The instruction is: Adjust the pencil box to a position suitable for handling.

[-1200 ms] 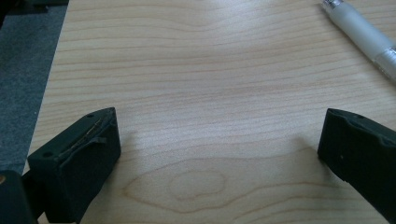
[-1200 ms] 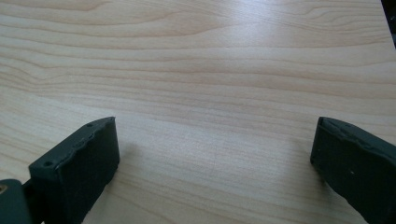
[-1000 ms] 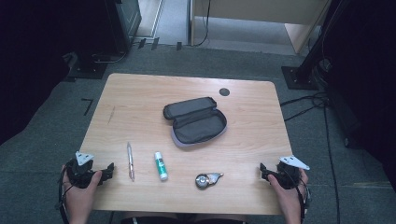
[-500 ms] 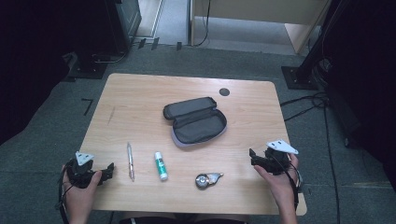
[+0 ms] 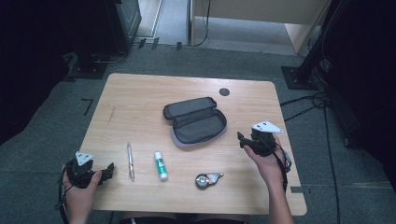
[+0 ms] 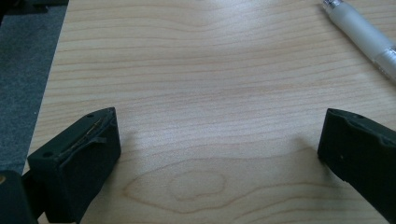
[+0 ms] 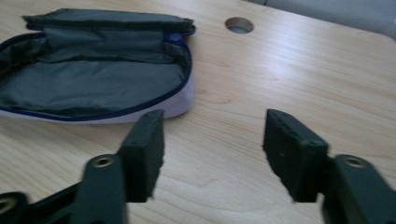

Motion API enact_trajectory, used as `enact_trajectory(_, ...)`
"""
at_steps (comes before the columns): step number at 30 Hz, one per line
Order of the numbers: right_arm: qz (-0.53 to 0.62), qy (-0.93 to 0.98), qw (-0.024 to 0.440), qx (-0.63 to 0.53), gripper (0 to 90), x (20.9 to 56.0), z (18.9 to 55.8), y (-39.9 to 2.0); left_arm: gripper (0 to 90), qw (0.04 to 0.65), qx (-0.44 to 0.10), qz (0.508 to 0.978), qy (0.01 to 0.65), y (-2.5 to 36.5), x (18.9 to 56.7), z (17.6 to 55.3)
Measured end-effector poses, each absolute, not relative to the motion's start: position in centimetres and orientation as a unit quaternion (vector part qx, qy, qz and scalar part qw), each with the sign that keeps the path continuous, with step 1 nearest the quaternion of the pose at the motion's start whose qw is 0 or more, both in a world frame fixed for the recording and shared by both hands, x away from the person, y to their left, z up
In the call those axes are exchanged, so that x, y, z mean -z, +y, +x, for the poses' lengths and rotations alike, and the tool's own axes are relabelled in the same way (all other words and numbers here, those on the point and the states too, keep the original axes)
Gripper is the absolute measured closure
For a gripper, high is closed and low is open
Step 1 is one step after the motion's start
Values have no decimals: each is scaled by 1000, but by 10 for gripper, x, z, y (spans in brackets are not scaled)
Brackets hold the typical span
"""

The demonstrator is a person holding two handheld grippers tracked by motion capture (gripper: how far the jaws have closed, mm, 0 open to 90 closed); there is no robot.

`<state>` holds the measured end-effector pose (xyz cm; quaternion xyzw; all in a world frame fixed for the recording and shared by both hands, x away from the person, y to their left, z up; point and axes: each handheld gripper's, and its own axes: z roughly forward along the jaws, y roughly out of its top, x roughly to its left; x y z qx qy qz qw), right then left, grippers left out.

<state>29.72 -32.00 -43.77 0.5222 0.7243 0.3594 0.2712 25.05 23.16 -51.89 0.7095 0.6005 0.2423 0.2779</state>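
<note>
Smooth wooden table [image 5: 140, 100], soft oval pencil case [image 5: 196, 122]

Grey pencil case [image 5: 196, 122] (blue zip trim); pale wood-grain table [image 5: 140, 98]; white glue stick [image 5: 160, 165], green cap.

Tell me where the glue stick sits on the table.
In the high view, the glue stick lies near the table's front edge, left of centre, between the pen and the tape dispenser.
</note>
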Motion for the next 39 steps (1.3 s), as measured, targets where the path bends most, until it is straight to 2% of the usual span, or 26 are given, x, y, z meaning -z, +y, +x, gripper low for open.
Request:
enact_trajectory(6,525,726,251,-366,501,434,320,-304,0,278,-242,709,601,232,519,251)
enact_trajectory(10,523,721,253,-377,528,434,328,-302,0,278,-242,710,600,232,519,251)
enact_trajectory(30,514,733,232,-380,653,439,382,-284,0,278,-242,711,599,232,519,251)
enact_trajectory(39,531,725,218,-379,661,439,402,-276,0,278,-242,711,599,232,519,251)
